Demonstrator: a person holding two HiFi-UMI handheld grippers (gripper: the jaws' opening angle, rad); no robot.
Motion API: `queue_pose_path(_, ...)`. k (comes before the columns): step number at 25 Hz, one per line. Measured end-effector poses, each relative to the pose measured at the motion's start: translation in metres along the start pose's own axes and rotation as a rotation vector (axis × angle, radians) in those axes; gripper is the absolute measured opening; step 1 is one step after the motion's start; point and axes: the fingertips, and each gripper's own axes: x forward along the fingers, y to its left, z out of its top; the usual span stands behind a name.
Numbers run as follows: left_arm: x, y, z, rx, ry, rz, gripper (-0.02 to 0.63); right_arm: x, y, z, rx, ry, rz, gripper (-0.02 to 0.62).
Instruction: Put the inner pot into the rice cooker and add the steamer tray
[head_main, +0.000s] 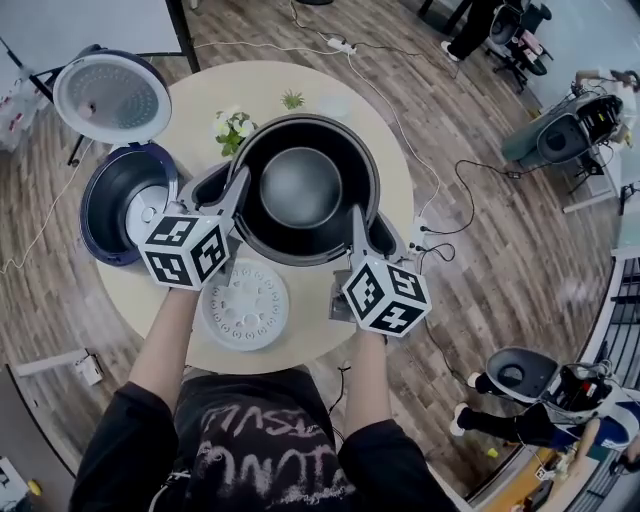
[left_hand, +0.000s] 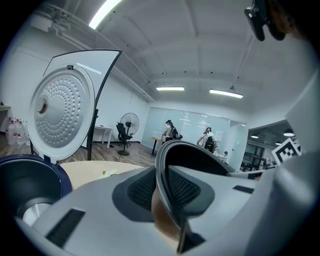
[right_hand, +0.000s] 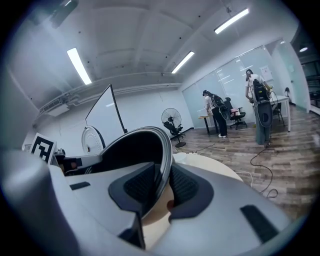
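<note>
Two grippers are sharing one load. The left gripper (head_main: 238, 188) and the right gripper (head_main: 357, 218) are each clamping the thin rim of the inner pot (head_main: 300, 185), on opposite sides. Each gripper view is showing the rim wedged between ribbed pads (left_hand: 186, 189), one pad inside the wall and one outside.

- The pot is hanging level over the round table (head_main: 190, 110), apparently lifted clear of it, mouth up, and looking empty.
- The rice cooker (head_main: 100, 195) is standing open just left of the pot, with its lid (head_main: 112, 97) tipped back.
- The steamer tray (head_main: 245, 303) is lying flat on the table near the person, untouched.

Handling, as I'm judging it: stiff metal, smooth and probably slick, with modest weight. The rim is the only real purchase (two opposed pinches are keeping it from swinging). The tray looks light, so an edge grip should do.
</note>
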Motion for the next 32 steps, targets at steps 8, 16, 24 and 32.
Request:
queue_pose_path(8, -0.036, 0.022, 0.017, -0.010, -0.039, -0.088, 0.086, -0.025, 0.049, -0.001, -0.015, -0.055, -0.066, 0.098)
queue_pose_path(16, -0.090, 0.058, 0.043, -0.016, -0.087, -0.157, 0.085, -0.049, 0.122, -0.002, -0.041, -0.109, -0.110, 0.097)
queue_pose_path(24, -0.160, 0.119, 0.082, -0.019, -0.146, -0.173, 0.081, -0.058, 0.221, -0.003, -0.063, -0.146, -0.093, 0.098)
queue_pose_path(32, -0.240, 0.189, 0.107, -0.013, -0.197, -0.158, 0.083, -0.064, 0.325, -0.018, -0.090, -0.172, -0.057, 0.098)
